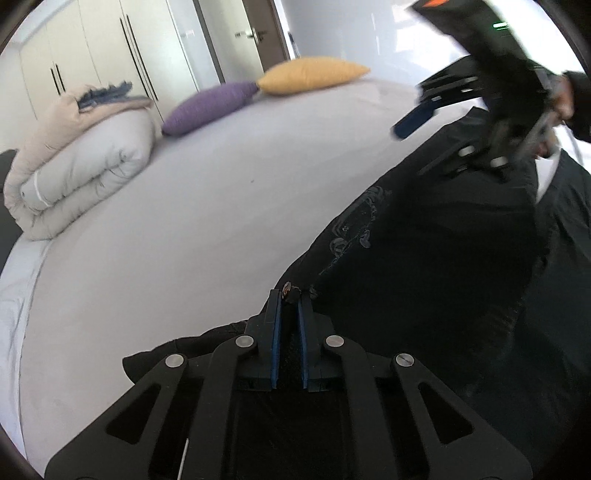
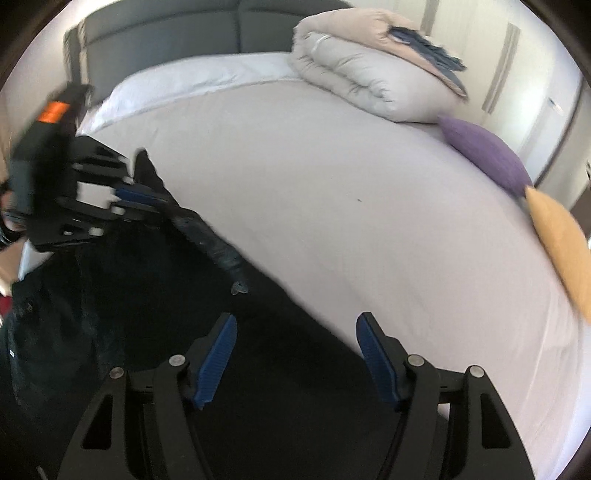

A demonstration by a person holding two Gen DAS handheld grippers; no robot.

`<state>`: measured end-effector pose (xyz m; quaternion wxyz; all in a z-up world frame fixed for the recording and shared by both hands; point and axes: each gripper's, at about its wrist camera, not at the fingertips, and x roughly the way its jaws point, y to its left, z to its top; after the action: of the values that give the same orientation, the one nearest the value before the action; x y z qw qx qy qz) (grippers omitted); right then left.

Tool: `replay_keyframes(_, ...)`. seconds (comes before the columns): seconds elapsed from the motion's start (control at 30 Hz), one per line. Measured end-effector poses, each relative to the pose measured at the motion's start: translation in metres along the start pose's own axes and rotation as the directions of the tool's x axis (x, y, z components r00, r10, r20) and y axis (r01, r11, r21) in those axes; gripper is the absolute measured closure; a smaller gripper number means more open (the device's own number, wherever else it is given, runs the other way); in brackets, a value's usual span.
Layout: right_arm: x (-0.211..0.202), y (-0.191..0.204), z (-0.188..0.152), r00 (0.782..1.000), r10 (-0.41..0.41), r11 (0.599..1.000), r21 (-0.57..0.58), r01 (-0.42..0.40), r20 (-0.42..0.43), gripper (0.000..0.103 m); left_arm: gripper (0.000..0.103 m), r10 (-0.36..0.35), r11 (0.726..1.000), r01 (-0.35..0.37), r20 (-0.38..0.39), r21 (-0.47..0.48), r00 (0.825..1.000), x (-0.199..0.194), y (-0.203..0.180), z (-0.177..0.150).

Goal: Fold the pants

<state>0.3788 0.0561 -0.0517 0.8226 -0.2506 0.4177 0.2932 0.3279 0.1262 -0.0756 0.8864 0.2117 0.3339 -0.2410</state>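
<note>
1. The black fabric pants lie spread on the pale grey sheet of the bed, along the bed's near edge. A pale grey printed design runs down one side of them; it is too blurred to read as writing.
2. The left gripper, black with blue pads, has its jaws drawn together on an edge of the pants, with dark cloth pinched between the pads. In the right wrist view this same gripper shows blurred at the left, its blue pads close together at a raised fold of the pants.
3. The right gripper stands with its jaws wide apart above the pants, near where the dark cloth meets the bare sheet; nothing is between the pads. From the left wrist view it appears blurred at the upper right, over the far part of the pants.
4. An orange label sits on the body of the left gripper; no writing on it can be read.
5. A rolled beige and grey quilted duvet rests at the far corner of the bed, with a dark blue fringed cloth on top of it.
6. Just beside the duvet, along the far edge, lie a purple cushion and a yellow cushion, touching end to end.
7. A grey padded headboard stands at the head of the bed, and white wardrobe doors with dark handles stand beyond the far edge.
</note>
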Motion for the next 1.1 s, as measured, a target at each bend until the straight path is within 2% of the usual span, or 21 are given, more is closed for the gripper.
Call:
replay_keyframes(0.07, 0.008, 0.001, 0.003, 1.0, 0.0, 1.0, -0.031, -0.001, -0.026, 0.033, 0.096, 0.003, 1.0, -0.003, 0.016, -0.003, 1.0, -0.011, -0.001, -0.007)
replay_keyframes(0.1, 0.017, 0.002, 0.005, 0.999, -0.005, 0.999, -0.05, 0.003, -0.054, 0.039, 0.096, -0.002, 1.0, 0.002, 0.023, -0.009, 1.0, -0.015, 0.002, -0.012)
replay_keyframes(0.13, 0.022, 0.002, 0.006, 0.997, -0.008, 0.999, -0.053, 0.004, -0.073, 0.051, 0.096, -0.001, 1.0, 0.002, 0.027, -0.012, 1.0, -0.02, -0.004, -0.012)
replay_keyframes(0.17, 0.028, 0.001, 0.006, 0.995, -0.001, 0.999, -0.046, -0.003, -0.096, 0.058, 0.096, -0.002, 1.0, 0.003, 0.03, -0.019, 1.0, -0.02, -0.002, -0.015)
replay_keyframes(0.23, 0.031, 0.001, 0.005, 0.995, -0.004, 1.0, -0.031, 0.001, -0.099, 0.082, 0.096, -0.003, 0.999, 0.004, 0.034, -0.033, 0.999, -0.016, -0.012, -0.008)
replay_keyframes(0.27, 0.029, 0.001, 0.005, 0.996, 0.004, 1.0, -0.013, -0.005, -0.088, 0.087, 0.096, -0.003, 0.999, 0.004, 0.037, -0.04, 0.999, -0.019, -0.013, -0.008)
replay_keyframes(0.47, 0.008, 0.004, 0.007, 0.999, 0.022, 0.991, 0.131, -0.019, -0.023, 0.096, 0.096, -0.018, 0.994, 0.024, 0.056, -0.107, 0.998, -0.046, -0.017, -0.007)
replay_keyframes(0.57, -0.003, 0.025, 0.01, 0.999, 0.028, 0.981, 0.192, -0.031, 0.023, 0.097, 0.096, -0.019, 0.991, 0.027, 0.065, -0.128, 0.998, -0.061, -0.018, -0.006)
replay_keyframes(0.67, -0.009, 0.055, 0.007, 0.998, 0.044, 0.981, 0.188, -0.05, 0.037, 0.097, 0.096, -0.017, 0.989, 0.027, 0.068, -0.143, 0.998, -0.08, -0.021, -0.012)
replay_keyframes(0.73, -0.013, 0.085, 0.0, 0.997, 0.063, 0.988, 0.135, -0.067, 0.036, 0.097, 0.096, -0.031, 0.985, 0.043, 0.073, -0.168, 0.997, -0.095, -0.023, -0.021)
replay_keyframes(0.87, -0.022, 0.146, -0.025, 1.0, -0.013, 0.998, -0.059, 0.013, -0.002, 0.097, 0.096, -0.05, 0.981, 0.057, 0.04, -0.183, 0.998, -0.123, -0.038, -0.053)
replay_keyframes(0.97, -0.036, 0.192, -0.053, 0.992, -0.124, 0.965, -0.233, 0.119, -0.006, 0.097, 0.096, -0.085, 0.985, 0.086, 0.012, -0.152, 0.996, -0.139, -0.055, -0.078)
replay_keyframes(1.1, -0.046, 0.24, -0.091, 0.973, -0.232, 0.887, -0.411, 0.213, 0.002, 0.097, 0.096, -0.118, 0.993, 0.117, -0.053, -0.027, 0.992, -0.153, -0.095, -0.109)
